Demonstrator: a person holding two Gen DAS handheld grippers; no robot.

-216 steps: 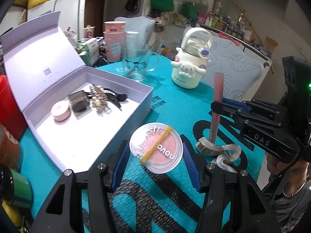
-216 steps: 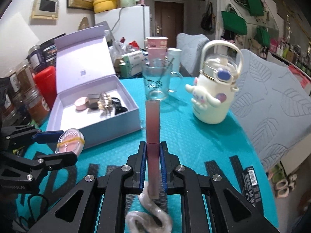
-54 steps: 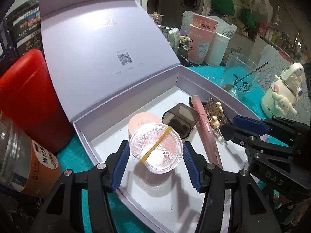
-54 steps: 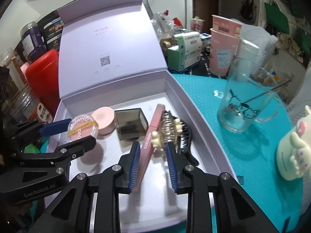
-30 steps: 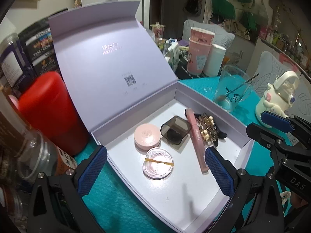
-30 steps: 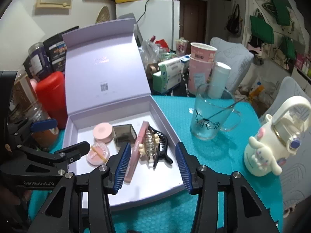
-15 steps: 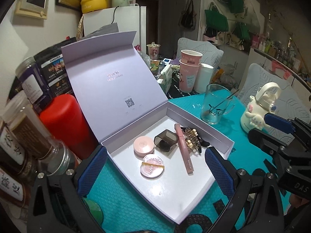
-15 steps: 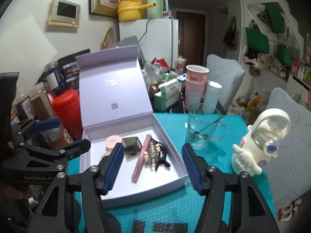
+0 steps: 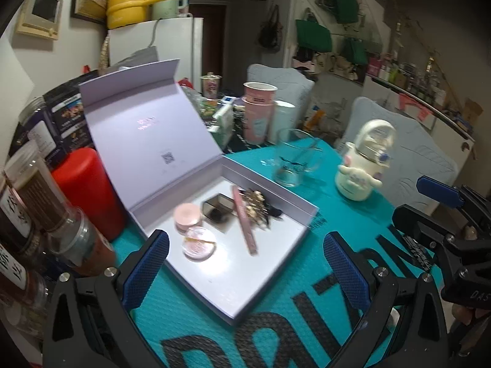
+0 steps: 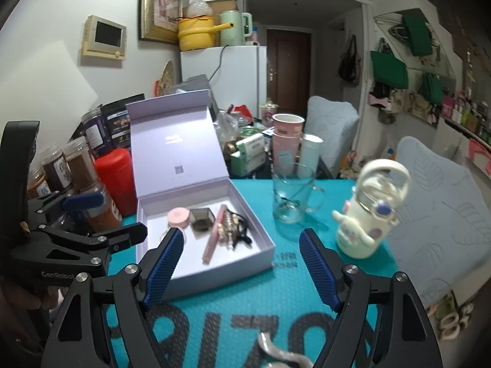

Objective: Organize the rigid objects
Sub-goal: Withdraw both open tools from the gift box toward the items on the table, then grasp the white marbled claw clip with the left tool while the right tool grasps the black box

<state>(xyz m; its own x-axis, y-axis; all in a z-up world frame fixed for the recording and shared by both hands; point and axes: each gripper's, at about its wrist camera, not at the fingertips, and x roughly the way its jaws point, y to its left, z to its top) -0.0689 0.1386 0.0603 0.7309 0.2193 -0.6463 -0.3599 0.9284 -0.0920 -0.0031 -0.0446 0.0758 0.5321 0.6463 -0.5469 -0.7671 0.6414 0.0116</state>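
An open lilac box lies on the teal mat with its lid upright. Inside it are a clear blush compact, a pink round jar, a dark square case, a pink tube and a hair claw. My left gripper is open and empty, held back above the box's near side. My right gripper has its jaws opening wide, with nothing between them. A curved silver clip lies on the mat below it.
A glass mug and a white character bottle stand right of the box. A red canister and several jars crowd the left edge. Pink cups stand behind.
Both grippers have pulled back and up from the box, so more of the table shows. The right gripper's jaws have spread wider. The items stay in the box.
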